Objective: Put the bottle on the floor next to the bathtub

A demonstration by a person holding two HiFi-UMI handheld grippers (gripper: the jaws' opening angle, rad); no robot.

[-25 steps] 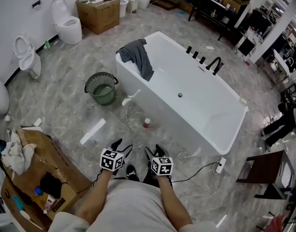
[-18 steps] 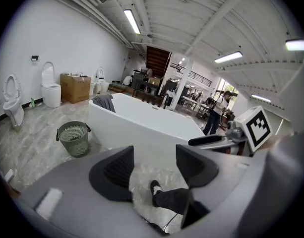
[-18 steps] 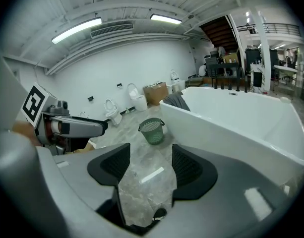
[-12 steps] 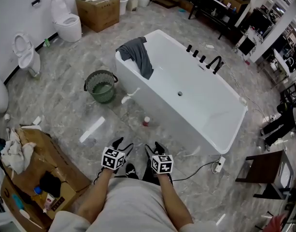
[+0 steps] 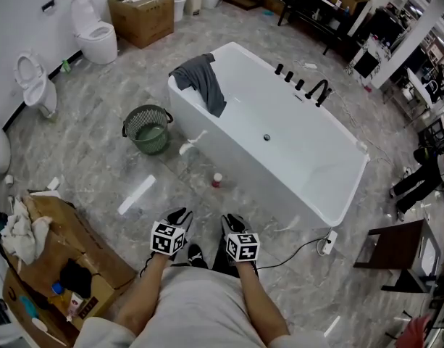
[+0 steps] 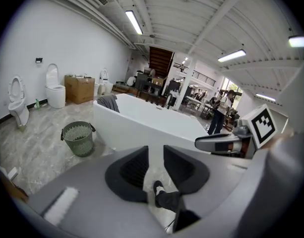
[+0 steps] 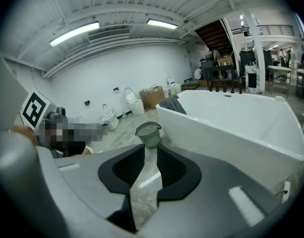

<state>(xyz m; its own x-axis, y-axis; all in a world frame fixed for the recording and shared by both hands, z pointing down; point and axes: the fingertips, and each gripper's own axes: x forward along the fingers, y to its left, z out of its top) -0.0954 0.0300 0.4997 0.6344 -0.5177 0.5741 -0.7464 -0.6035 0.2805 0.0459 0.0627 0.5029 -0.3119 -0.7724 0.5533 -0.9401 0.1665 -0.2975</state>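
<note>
The small bottle (image 5: 217,180) with some red on it sits on the floor (image 5: 98,136) close to the bathtub (image 5: 229,158) wall, free of both claws. The left claw (image 5: 179,216) and the right claw (image 5: 232,221) are closing on nothing, held near the person's body. The danger now, I think, is a foot: one careless step forward could knock the bottle over.

Your left gripper (image 6: 155,155): jaws closing, a narrow gap between them, nothing in it but floor and a dark shoe (image 6: 158,187) beyond.
Bathtub (image 6: 142,128): white, straight ahead of your jaws.
Towel (image 6: 109,103): grey, draped over the tub's left end.
Wastebasket (image 6: 78,138): green mesh, on the floor just left of the tub.
Your right gripper (image 6: 201,143): at the right, pointing left.
</note>
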